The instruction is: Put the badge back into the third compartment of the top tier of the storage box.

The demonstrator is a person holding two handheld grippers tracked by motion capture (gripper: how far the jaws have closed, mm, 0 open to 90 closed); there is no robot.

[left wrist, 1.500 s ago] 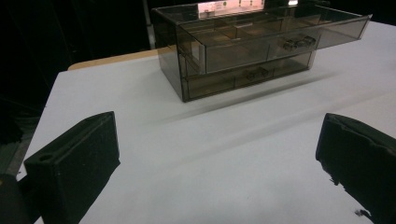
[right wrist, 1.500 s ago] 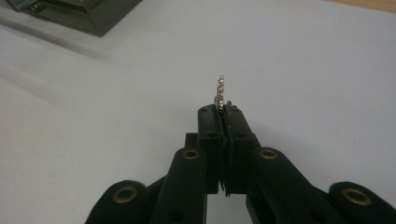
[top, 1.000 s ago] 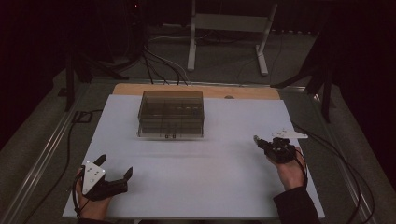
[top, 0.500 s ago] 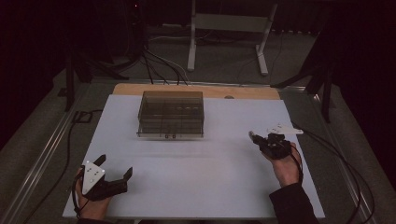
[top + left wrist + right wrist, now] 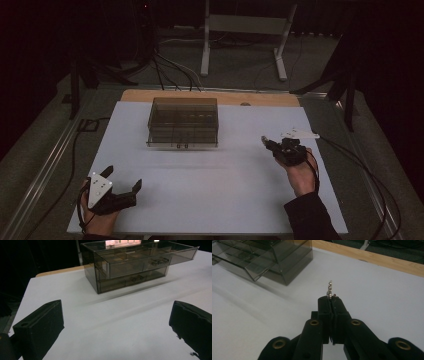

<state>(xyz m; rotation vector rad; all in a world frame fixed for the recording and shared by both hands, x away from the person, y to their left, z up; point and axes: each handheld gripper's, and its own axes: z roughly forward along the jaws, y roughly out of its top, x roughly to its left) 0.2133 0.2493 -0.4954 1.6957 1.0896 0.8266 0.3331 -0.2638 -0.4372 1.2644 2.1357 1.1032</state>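
one claw [image 5: 265, 141] nearer organizer [image 5: 183, 123] now

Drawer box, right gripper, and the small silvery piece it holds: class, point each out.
Drawer box [image 5: 183, 122], high view, its smoky front wall.
Right gripper [image 5: 332, 300], right gripper view, tips of its closed jaws.
Silvery piece [image 5: 329, 287], right gripper view, its beaded upper end.
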